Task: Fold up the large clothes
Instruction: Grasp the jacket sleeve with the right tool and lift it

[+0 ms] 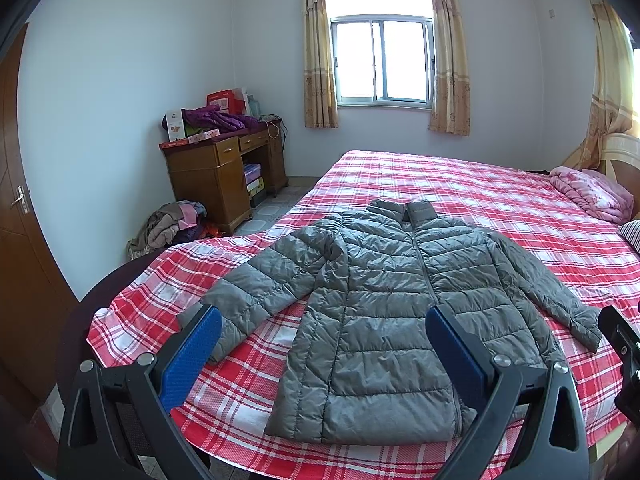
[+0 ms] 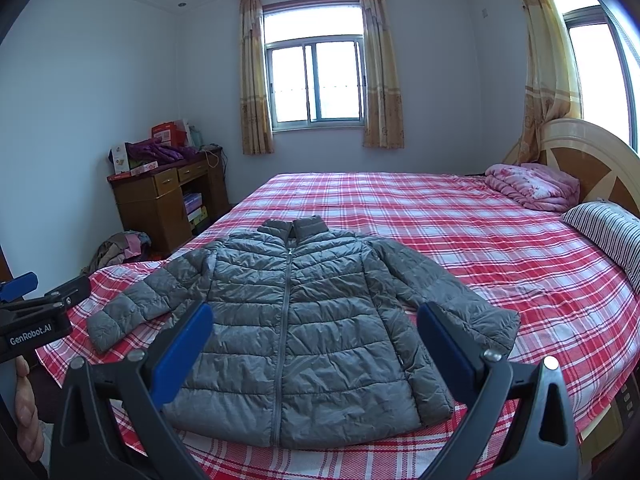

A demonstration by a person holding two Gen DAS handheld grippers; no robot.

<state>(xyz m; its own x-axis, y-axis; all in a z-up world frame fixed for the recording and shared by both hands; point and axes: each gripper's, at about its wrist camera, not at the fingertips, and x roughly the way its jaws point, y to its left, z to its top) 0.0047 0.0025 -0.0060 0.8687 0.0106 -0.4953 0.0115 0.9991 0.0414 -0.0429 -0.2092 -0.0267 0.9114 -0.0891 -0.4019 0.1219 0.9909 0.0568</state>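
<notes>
Grey puffer jacket laid flat on a plaid bed, both grippers hovering above it.

At 9 o'clock in the right wrist view, the left gripper (image 2: pixel 18 280) reads "GenRobot.AI", jaws spread; the zipped jacket (image 2: pixel 296 320) lies at centre on the bedsheet (image 2: pixel 500 248); the right gripper (image 2: pixel 316 336) hangs with jaws spread, empty.

A home bedroom: plaid-sheeted bed (image 2: pixel 460 240), curtained window (image 2: pixel 316 80), cluttered wooden desk (image 2: pixel 160 200)

"GenRobot.AI" is printed on the left hand-held gripper (image 2: pixel 24 304).
</notes>
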